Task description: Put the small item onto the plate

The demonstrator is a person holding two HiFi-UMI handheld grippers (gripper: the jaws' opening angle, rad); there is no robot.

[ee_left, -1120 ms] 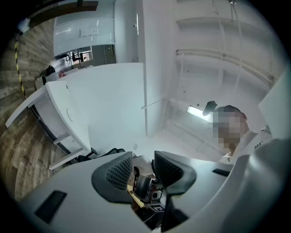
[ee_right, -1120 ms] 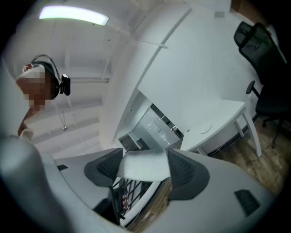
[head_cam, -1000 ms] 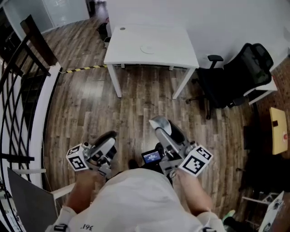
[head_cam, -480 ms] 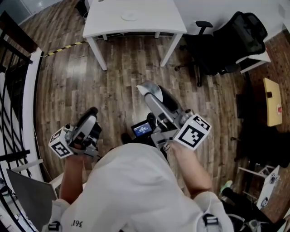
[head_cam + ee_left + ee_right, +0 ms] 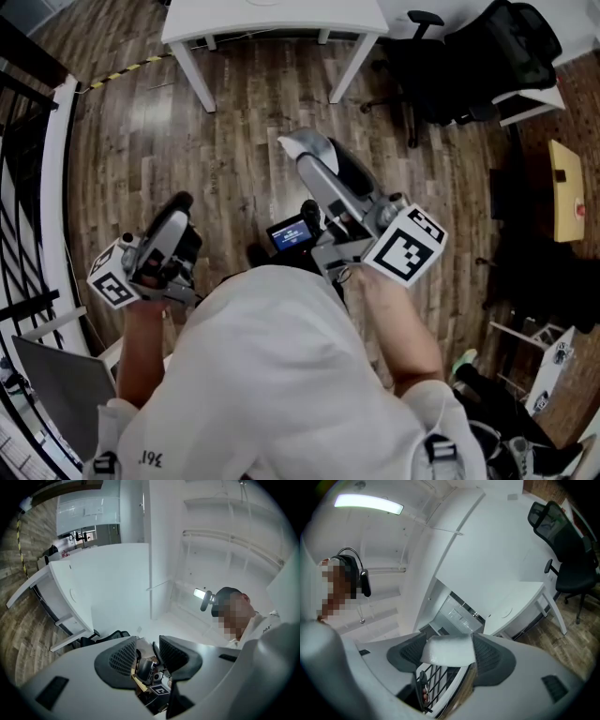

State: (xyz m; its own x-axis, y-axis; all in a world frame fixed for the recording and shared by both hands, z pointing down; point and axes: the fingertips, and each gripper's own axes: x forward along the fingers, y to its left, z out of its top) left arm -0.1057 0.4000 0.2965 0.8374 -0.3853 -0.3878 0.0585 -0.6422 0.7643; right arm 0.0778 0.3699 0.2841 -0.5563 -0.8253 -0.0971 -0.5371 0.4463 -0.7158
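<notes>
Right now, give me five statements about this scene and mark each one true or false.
1. The right claw is shut on a white block. True.
2. The left claw grips something. False: its jaws stand apart with nothing between them.
3. The white table is directly beneath both claws. False: it stands farther ahead, and only wooden floor lies under the claws.
4. A black office chair stands to the right of the table. True.
5. The white block already lies on the plate. False: the block is in the right claw and the plate is on the distant table.
</notes>
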